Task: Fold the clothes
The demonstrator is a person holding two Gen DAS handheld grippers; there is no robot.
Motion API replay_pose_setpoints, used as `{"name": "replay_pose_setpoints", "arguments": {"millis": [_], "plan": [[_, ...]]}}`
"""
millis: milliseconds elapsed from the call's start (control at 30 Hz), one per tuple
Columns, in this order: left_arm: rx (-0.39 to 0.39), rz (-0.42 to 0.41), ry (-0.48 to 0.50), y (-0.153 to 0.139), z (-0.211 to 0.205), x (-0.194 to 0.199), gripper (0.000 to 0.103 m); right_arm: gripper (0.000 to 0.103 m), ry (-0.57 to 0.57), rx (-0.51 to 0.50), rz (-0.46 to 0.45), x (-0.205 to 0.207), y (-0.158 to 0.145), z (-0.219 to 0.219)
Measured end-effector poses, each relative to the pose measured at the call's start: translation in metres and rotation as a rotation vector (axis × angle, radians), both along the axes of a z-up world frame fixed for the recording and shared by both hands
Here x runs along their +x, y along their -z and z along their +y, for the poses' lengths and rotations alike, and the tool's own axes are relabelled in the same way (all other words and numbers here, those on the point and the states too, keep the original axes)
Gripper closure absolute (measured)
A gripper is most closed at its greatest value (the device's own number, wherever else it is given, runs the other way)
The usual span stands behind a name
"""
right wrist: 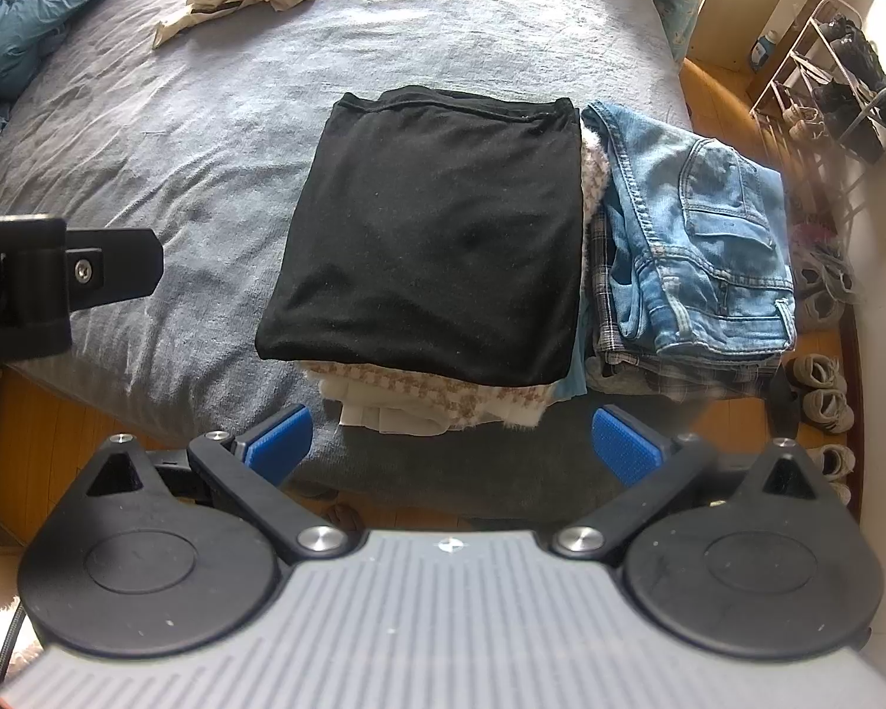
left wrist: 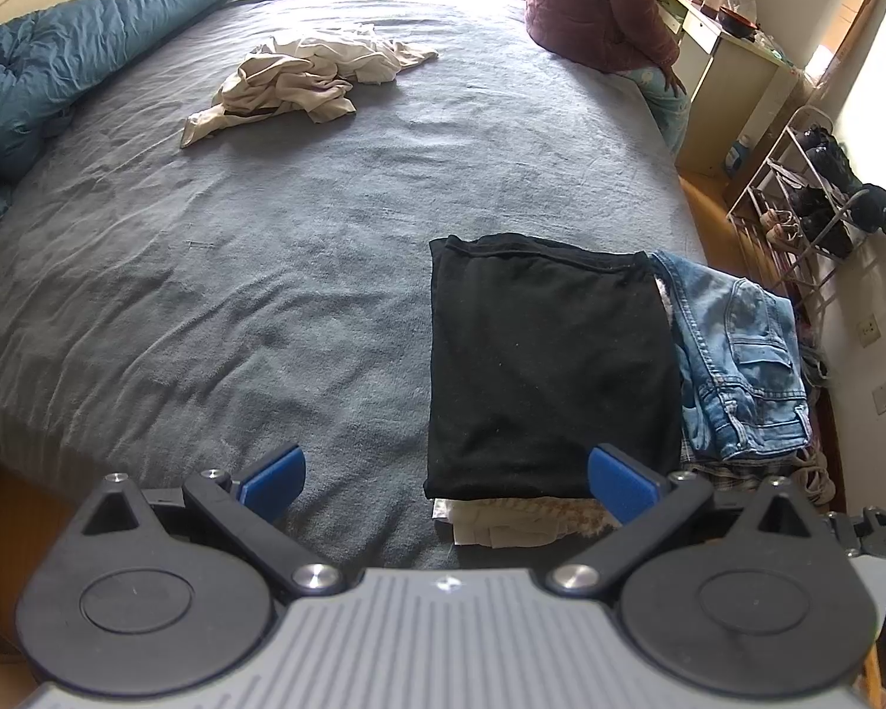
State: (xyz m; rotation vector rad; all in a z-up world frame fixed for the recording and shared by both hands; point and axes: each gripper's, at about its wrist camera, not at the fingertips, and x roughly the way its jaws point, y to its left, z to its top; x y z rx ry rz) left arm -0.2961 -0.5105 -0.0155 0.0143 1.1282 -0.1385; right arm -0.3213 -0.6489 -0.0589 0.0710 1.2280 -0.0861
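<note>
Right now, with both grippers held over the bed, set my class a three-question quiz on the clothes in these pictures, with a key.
1. True or false: the black garment lies folded on top of a stack of lighter clothes.
2. What lies just right of that stack? A. folded jeans B. a towel C. a pillow
3. Fill in: the clothes not yet folded are the pale, crumpled heap at the far end of the ____.

Key
1. True.
2. A.
3. Bed. The left gripper and the right gripper are both open and hold nothing.
</note>
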Motion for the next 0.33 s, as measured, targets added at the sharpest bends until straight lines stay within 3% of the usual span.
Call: {"name": "replay_pose_setpoints", "arguments": {"millis": [333], "plan": [[0.001,-0.005,0.001,-0.0006,0.0001,-0.0014,0.001,0.001,-0.005,-0.003,-0.002,-0.0003,-0.0002,0.0008]]}}
